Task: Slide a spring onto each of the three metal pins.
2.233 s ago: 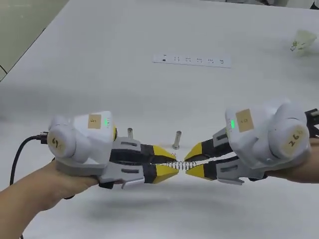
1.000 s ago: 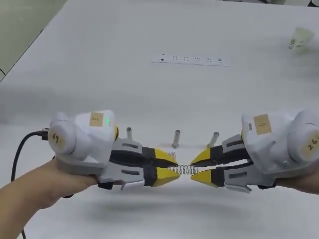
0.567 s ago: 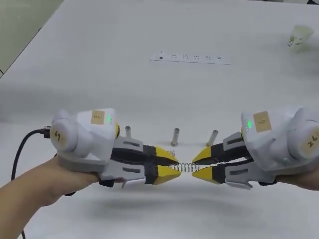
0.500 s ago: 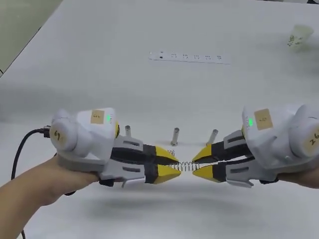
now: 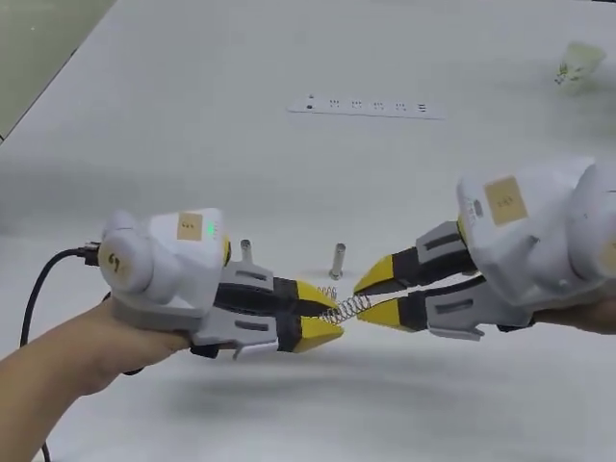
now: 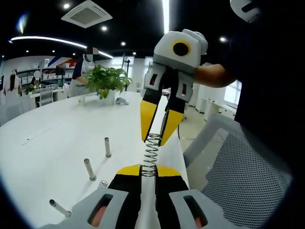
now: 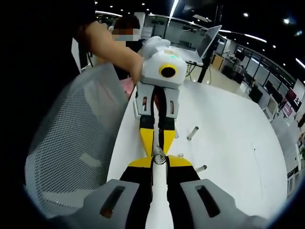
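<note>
A thin metal spring point(image 5: 346, 308) hangs in the air between my two grippers, tilted up to the right. My left gripper point(image 5: 325, 319) is shut on its left end, and my right gripper point(image 5: 371, 295) pinches its right end. The left gripper view shows the spring point(image 6: 151, 155) rising from my own jaws to the right gripper point(image 6: 155, 139). Two upright metal pins point(image 5: 245, 251) point(image 5: 338, 260) stand on the table behind the grippers. All three pins point(image 6: 107, 147) point(image 6: 89, 169) point(image 6: 59, 208) appear in the left gripper view. A second small spring point(image 5: 327, 292) lies by the middle pin.
A white power strip point(image 5: 366, 106) lies far back on the white table point(image 5: 192, 144). A pale crumpled object point(image 5: 580, 63) sits at the far right corner. A black cable point(image 5: 38, 289) trails from the left gripper. A mesh chair point(image 6: 238, 171) stands beside the table.
The right gripper has risen and moved left, so the spring now slants upward and looks shorter. The third pin is now hidden behind the right gripper. The left gripper has barely moved.
</note>
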Demonstrator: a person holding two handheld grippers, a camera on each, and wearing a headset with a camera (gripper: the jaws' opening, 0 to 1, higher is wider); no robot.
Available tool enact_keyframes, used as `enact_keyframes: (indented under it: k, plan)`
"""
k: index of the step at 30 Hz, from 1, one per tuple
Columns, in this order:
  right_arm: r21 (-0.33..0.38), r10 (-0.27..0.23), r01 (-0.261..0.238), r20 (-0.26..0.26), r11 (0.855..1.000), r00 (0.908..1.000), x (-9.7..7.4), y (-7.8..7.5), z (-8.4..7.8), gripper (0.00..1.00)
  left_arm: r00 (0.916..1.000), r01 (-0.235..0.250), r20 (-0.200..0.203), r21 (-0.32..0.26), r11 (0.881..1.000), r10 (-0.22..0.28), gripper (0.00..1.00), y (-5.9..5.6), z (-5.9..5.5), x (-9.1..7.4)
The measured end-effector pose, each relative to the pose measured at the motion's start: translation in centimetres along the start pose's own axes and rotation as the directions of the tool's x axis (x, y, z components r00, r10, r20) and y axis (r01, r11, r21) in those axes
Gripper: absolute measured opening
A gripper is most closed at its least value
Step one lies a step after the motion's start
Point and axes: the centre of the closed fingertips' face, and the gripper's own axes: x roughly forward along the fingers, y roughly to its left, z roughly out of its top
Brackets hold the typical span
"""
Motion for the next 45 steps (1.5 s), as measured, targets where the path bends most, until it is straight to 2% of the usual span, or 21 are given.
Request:
enact_keyframes:
  k: [4, 10, 15, 19, 34, 45]
  plan:
    - [0.014, 0.004, -0.004, 0.027, 1.000, 0.9996, 0.1, 0.0, 0.7, 0.07, 1.0000, -0.001, 0.004, 0.001, 1.000, 0.001, 0.02, 0.0, 0.1, 0.0]
    - [0.013, 0.008, -0.009, 0.033, 1.000, 0.9994, 0.4, 0.1, 0.9, 0.07, 1.0000, -0.001, 0.004, -0.003, 1.000, 0.001, 0.02, -0.1, -0.1, 0.0]
    - [0.032, 0.016, -0.018, 0.059, 0.999, 0.9981, 0.5, 0.1, 1.6, 0.07, 1.0000, 0.008, 0.004, 0.001, 1.000, -0.008, 0.02, -0.2, -0.1, 0.2]
    - [0.039, 0.010, -0.013, 0.080, 0.999, 0.9968, 0.6, 0.1, 2.1, 0.07, 0.9998, 0.011, 0.015, -0.003, 1.000, -0.011, 0.02, -0.2, 0.2, 0.3]
    - [0.050, -0.022, 0.016, 0.118, 0.999, 0.9928, 0.8, 0.4, 2.3, 0.07, 1.0000, 0.010, 0.000, 0.008, 1.000, -0.010, 0.01, -0.5, -0.1, 0.1]
    - [0.047, -0.039, 0.033, 0.136, 0.998, 0.9899, 0.5, 0.4, 2.8, 0.07, 0.9996, 0.004, 0.027, -0.007, 1.000, -0.004, 0.01, -0.6, 0.3, -0.2]
